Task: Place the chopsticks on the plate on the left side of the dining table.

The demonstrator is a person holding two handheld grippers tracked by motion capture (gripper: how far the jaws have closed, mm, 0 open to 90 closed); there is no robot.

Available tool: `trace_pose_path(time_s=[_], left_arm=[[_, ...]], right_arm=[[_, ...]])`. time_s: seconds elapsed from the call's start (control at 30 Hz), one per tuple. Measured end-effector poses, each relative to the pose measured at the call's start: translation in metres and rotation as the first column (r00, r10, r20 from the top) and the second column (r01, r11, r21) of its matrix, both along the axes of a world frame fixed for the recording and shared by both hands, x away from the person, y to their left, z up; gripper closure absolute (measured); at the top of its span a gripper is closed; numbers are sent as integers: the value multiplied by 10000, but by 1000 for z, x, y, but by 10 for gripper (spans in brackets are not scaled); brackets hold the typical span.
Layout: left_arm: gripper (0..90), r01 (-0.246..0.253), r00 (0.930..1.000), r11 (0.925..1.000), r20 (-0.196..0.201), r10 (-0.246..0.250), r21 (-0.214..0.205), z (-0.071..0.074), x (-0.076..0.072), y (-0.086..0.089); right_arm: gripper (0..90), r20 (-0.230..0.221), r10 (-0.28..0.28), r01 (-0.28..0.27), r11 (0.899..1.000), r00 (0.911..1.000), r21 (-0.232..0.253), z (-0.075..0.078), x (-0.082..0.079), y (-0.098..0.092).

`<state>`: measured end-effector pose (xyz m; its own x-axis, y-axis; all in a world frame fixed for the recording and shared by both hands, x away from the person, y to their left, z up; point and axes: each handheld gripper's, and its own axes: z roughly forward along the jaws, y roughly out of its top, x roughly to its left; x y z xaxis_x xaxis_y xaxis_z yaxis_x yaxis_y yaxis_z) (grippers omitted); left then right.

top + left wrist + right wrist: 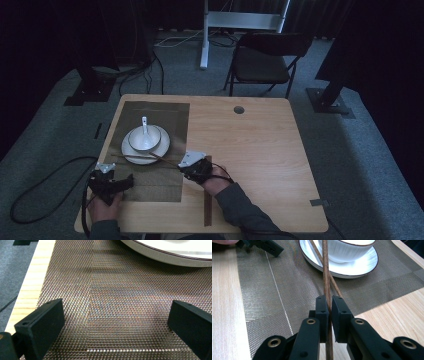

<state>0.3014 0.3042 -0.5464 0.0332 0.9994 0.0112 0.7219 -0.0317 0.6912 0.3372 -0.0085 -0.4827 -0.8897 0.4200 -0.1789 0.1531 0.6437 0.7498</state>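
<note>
A white bowl with a white spoon in it stands on a white plate, on a woven placemat. My right gripper is shut on a brown chopstick, whose far end reaches over the plate's rim toward the bowl. A second chopstick crosses under it and rests on the plate. My left gripper stands open low over the placemat with nothing between its jaws. The plate's edge lies ahead of it.
A dark narrow strip lies on the wooden table beside my right forearm. A round hole is in the table's far part. A black chair stands behind the table. My left gripper also appears in the right gripper view.
</note>
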Motion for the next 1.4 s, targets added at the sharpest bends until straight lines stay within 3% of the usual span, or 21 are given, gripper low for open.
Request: trace_pose_path(time_s=[1.4], left_arm=[[14,-16,10000,10000,22,16,-10,0,0,0]], right_arm=[[840,280,994,-984,9945,9947,-347,7,12,31]])
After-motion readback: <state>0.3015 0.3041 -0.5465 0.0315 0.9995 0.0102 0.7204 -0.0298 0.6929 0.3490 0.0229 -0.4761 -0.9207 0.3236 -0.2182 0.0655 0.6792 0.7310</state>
